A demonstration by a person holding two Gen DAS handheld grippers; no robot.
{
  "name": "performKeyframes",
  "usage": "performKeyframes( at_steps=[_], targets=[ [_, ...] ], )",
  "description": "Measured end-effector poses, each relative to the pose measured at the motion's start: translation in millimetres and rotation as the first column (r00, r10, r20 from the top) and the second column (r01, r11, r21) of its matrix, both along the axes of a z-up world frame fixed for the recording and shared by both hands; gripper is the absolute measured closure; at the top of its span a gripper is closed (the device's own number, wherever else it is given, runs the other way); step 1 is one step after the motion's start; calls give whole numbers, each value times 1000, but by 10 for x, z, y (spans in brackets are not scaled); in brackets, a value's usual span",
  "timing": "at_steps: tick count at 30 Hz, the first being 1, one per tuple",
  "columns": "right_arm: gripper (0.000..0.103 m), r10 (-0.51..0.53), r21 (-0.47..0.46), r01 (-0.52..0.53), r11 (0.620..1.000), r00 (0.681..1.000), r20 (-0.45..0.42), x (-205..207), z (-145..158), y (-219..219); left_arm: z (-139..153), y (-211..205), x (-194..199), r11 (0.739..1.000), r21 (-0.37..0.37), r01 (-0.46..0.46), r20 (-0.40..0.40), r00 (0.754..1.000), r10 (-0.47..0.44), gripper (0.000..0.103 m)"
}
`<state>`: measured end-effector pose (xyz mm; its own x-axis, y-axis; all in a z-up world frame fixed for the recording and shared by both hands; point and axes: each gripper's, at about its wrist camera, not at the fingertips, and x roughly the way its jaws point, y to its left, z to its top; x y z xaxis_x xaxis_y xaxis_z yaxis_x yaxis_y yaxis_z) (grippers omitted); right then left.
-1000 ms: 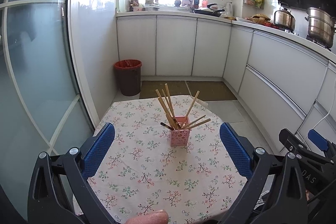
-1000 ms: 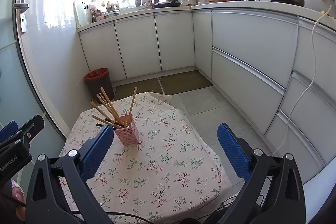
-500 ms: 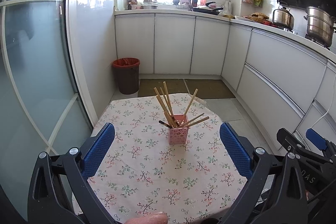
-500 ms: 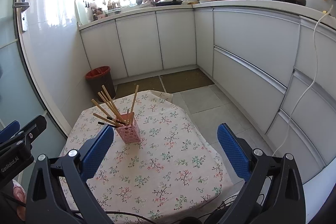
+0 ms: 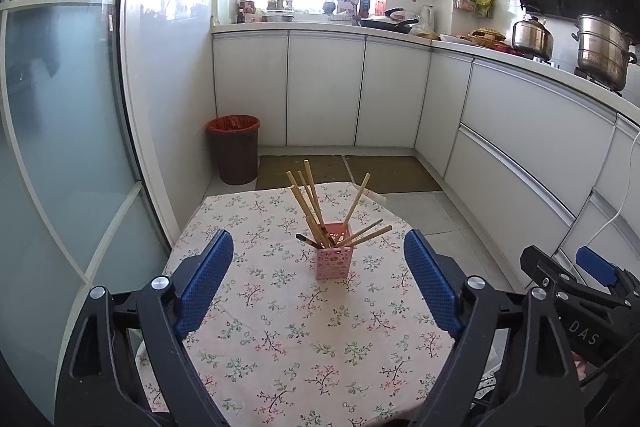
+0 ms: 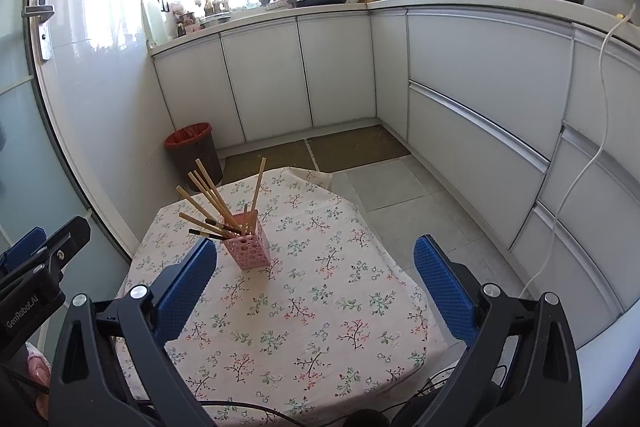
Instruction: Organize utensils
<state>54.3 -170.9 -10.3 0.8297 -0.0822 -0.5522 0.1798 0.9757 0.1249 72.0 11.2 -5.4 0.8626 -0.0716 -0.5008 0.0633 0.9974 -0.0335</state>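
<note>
Kitchen, white cable [image 6: 592, 163] right view only

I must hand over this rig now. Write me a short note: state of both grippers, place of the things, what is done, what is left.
Left gripper: empty, jaws closing, nothing between them.
Right gripper: open, empty.
Pink holder stands upright on the table, ahead of both grippers; all visible chopsticks stand in it, fanned out.
Done: no loose utensils on the cloth.
Left: probably nothing; maybe tidy the chopsticks.
</note>
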Motion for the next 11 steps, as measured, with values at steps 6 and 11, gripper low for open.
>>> performKeyframes(
  at_steps=[6,11],
  targets=[
    [7,-4,6,4,1000,1000,4,2,9,-25,16,-59,-11,1000,26,15,-11,1000,-15,9],
    [7,-7,14,7,1000,1000,2,16,24,-58,39,-29,-3,1000,5,8,-10,1000,-8,7]
  ],
)
